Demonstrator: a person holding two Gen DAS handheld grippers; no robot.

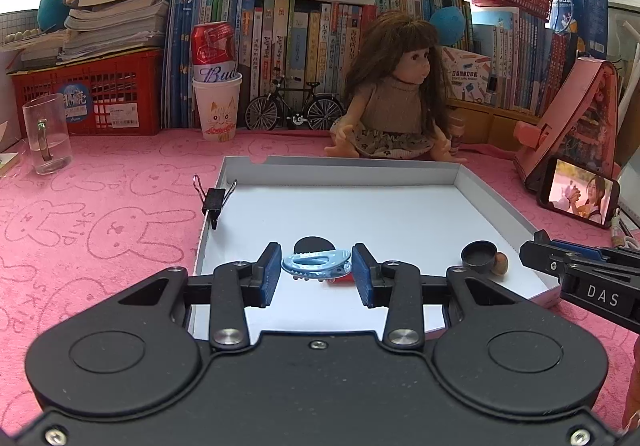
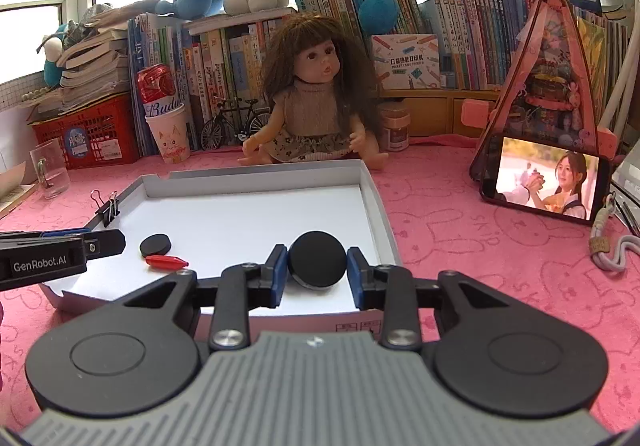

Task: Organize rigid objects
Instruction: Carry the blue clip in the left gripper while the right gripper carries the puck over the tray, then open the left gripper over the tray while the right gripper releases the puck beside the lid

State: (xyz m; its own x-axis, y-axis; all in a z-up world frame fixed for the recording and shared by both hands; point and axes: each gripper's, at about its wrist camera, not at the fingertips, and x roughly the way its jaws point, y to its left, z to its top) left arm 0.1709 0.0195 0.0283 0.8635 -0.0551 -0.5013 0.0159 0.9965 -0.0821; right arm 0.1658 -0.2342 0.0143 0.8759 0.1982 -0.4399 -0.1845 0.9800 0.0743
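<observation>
Now my left hand-held gripper [image 1: 316, 266] pinches a clip [image 1: 316, 264], my right [image 2: 318, 266] a lid [image 2: 317, 260] (both over the tray [image 2: 376, 190]); next, setting them down.

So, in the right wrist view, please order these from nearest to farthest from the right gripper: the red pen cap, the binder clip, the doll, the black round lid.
1. black round lid: between the pads of the right gripper.
2. red pen cap: left, on the tray floor.
3. binder clip: far left, on the tray rim.
4. doll: seated behind the tray.
</observation>
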